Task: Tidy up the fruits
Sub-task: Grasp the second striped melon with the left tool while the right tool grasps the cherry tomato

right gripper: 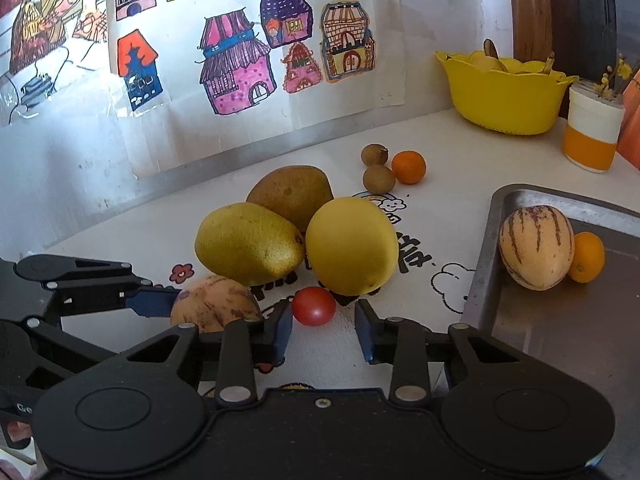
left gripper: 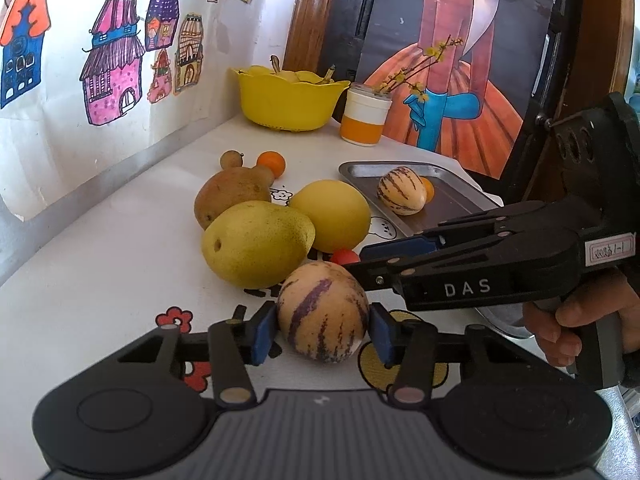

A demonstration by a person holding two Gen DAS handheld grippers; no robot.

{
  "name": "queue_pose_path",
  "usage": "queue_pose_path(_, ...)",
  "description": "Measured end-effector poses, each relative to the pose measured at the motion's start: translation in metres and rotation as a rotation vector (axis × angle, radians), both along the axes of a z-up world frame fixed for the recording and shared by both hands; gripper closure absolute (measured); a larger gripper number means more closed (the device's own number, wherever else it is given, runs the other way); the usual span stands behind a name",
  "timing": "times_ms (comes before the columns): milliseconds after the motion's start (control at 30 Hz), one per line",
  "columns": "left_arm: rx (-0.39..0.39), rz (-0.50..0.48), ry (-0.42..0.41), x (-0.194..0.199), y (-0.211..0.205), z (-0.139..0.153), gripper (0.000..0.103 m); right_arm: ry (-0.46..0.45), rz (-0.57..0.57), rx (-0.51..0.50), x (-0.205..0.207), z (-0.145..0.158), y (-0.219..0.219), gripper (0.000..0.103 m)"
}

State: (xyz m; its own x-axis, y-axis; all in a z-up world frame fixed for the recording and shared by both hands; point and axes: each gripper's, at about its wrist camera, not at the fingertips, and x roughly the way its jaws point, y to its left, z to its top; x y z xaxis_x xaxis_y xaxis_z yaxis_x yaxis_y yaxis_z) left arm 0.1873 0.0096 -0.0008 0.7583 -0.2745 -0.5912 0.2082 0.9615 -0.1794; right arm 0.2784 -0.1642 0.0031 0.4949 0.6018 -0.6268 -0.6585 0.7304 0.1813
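White worktop (left gripper: 120,248) w/ cartoon print. Left view: left gripper (left gripper: 320,330) jaws pinching striped melon (left gripper: 323,317) on worktop. Right view: right gripper (right gripper: 323,330) jaws spread, tomato (right gripper: 313,305) just ahead, not gripped; tray (right gripper: 560,332) right w/ 2nd melon (right gripper: 536,247).

A purple-striped cream melon (left gripper: 323,311) lies on its side nearest the camera, just in front of the green-yellow pear (left gripper: 256,243). A small red tomato (right gripper: 313,305) sits beside the pear's near end, the round yellow fruit (right gripper: 351,245) touches its far side, and a brown pear (right gripper: 290,192) lies behind.
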Motion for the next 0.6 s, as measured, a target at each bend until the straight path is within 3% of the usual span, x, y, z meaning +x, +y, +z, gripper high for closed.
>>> queue_pose_path(300,-0.002,0.012,0.008,-0.002,0.000,0.001,0.050,0.011,0.006,0.033,0.001,-0.001,-0.002,0.078)
queue_pose_path(600,0.003,0.027,0.028,-0.005,-0.006,0.004,0.050,0.014,-0.023,0.070,-0.007,0.000,-0.020,0.079)
